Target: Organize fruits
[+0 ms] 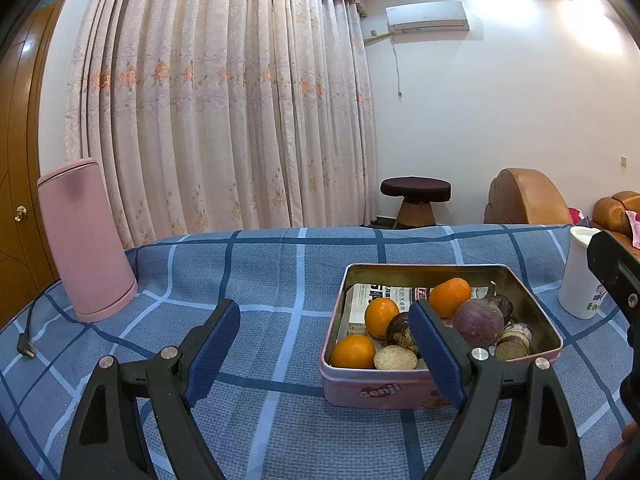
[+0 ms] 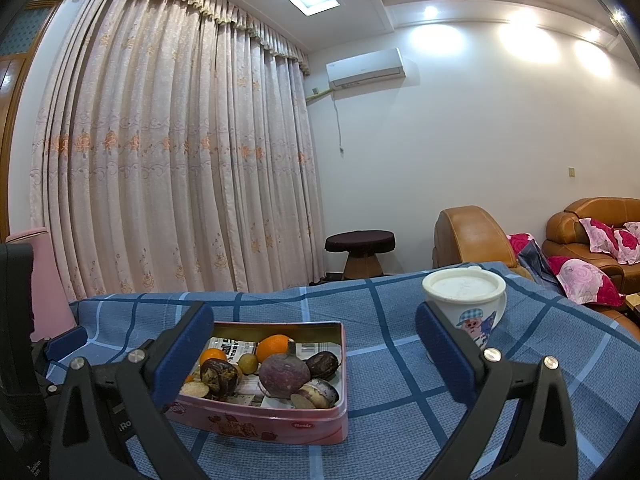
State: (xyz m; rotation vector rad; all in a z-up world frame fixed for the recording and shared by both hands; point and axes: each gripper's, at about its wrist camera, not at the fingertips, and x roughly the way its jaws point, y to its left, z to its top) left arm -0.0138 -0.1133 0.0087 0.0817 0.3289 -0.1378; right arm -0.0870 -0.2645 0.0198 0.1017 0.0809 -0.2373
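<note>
A pink tin box (image 1: 384, 390) sits on the blue checked cloth and holds three oranges (image 1: 380, 316), a purple beet (image 1: 478, 322), dark brown fruits and cut root pieces. In the right wrist view the tin (image 2: 280, 426) lies low and left of centre, with the beet (image 2: 284, 376) and an orange (image 2: 274, 347) inside. My left gripper (image 1: 324, 344) is open and empty, just left of the tin, its right finger in front of the fruit. My right gripper (image 2: 314, 344) is open and empty, raised above the tin's near right side.
A pink cylindrical container (image 1: 86, 240) stands at the table's far left, with a cable plug (image 1: 24, 346) beside it. A white lidded cup (image 2: 466, 304) stands right of the tin. A stool (image 1: 416, 200) and brown sofas (image 2: 592, 232) are beyond the table.
</note>
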